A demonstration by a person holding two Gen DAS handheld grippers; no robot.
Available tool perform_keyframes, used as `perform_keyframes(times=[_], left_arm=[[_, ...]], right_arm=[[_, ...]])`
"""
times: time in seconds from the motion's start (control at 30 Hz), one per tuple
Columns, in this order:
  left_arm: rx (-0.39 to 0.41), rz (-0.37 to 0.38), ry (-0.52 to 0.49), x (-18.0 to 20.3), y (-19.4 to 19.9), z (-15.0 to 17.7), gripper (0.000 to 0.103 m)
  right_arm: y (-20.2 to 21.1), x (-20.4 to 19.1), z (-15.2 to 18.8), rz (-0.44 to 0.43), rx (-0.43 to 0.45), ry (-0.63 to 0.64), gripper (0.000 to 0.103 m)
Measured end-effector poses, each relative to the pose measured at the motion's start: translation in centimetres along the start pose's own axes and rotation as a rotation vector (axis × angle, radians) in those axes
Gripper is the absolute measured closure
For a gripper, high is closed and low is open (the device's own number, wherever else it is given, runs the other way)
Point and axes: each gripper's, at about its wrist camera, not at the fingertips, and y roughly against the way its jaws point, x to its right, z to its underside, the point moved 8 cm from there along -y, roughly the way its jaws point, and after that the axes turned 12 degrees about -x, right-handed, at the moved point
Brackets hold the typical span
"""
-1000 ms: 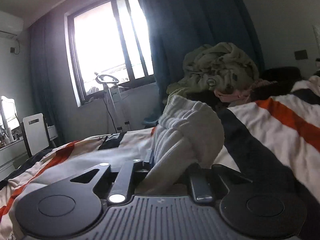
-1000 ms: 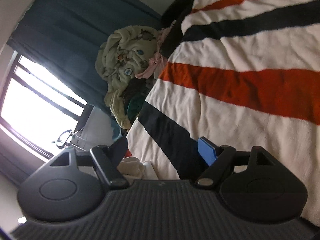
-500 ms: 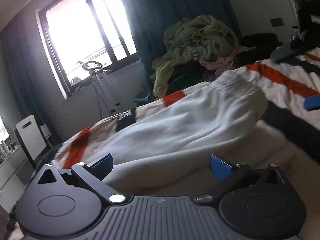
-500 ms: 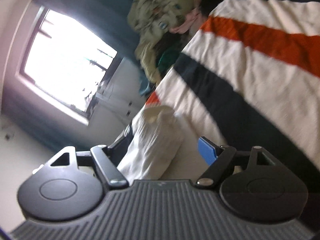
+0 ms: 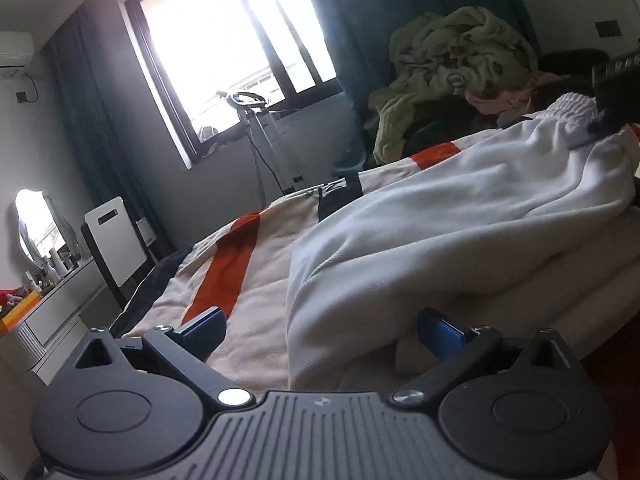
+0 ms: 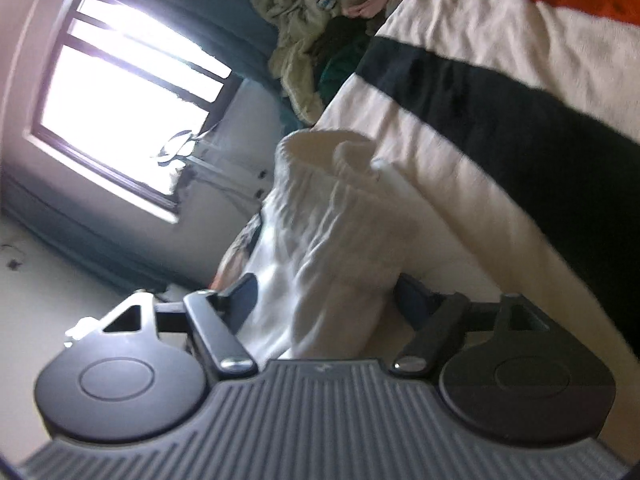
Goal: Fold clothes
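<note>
A white garment with a ribbed elastic band (image 5: 460,232) lies stretched across the striped bed. My left gripper (image 5: 322,330) is open, its blue-padded fingers (image 5: 440,334) on either side of the garment's near end, not closed on it. My right gripper (image 6: 326,300) is open too, and the garment's bunched end (image 6: 332,216) lies between its fingers. The right gripper also shows as a dark shape (image 5: 616,80) at the garment's ribbed far end in the left wrist view.
The bed cover (image 5: 236,264) has cream, orange and black stripes. A heap of greenish and pink clothes (image 5: 456,56) is piled at the bed's far side by the dark curtain. A window (image 5: 224,48), a stand (image 5: 256,128) and a white dresser (image 5: 60,292) are at the left.
My left gripper let go of the garment, opened and drew back to its near end. The garment went from bunched to laid out long. My right gripper moved in around the other end.
</note>
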Motion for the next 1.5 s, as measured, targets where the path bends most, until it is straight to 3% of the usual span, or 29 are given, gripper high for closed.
perform_keyframes(times=[0.1,0.2,0.4,0.53,0.57,0.6,0.67,0.87,1.07,1.17,1.27,1.4,1.5], left_arm=[[0.002,0.007,-0.02,-0.2,-1.0,-0.3,0.0],[-0.008,0.016,-0.007,-0.4,-1.9,-0.3,0.0],[-0.017,0.002,-0.026,-0.5,-2.7,0.5,0.0],[-0.05,0.025,0.042,-1.6,-3.3,0.8,0.0],[-0.059,0.027,0.06,-1.8,-3.4,0.9,0.0],[-0.066,0.026,0.078,-2.1,-3.5,1.0,0.0],[-0.081,0.017,0.122,-2.9,-3.7,1.2,0.0],[-0.216,0.22,0.408,-6.0,-4.7,2.6,0.0],[-0.261,0.551,0.726,-8.8,-4.8,3.5,0.0],[-0.264,0.701,0.838,-9.1,-5.5,3.7,0.0],[-0.255,0.801,0.943,-9.3,-6.0,4.0,0.0],[-0.327,0.855,1.022,-8.2,-8.6,4.5,0.0],[-0.318,0.817,0.971,-7.9,-10.3,4.1,0.01]], right_arm=[[-0.4,0.2,-0.4,0.083,0.028,0.087,0.057],[0.1,0.4,-0.5,0.095,0.059,0.113,0.069],[3.8,-1.3,-1.2,0.096,0.21,0.214,0.072],[3.0,2.8,-1.1,0.13,0.12,0.031,0.061],[2.5,4.0,-0.9,0.122,0.088,-0.031,0.052],[2.3,5.0,-0.8,0.118,0.07,-0.081,0.035],[2.2,6.3,-0.7,0.113,0.054,-0.154,0.02],[0.2,4.8,0.8,0.044,-0.085,-0.101,0.017],[1.2,2.8,0.7,-0.013,-0.054,-0.035,0.018],[0.7,3.5,0.9,0.073,-0.067,-0.025,0.036],[0.4,4.0,1.3,0.121,-0.069,-0.009,0.047],[0.9,3.2,1.5,0.141,-0.036,0.045,0.063],[1.2,2.9,1.5,0.14,-0.01,0.069,0.068]])
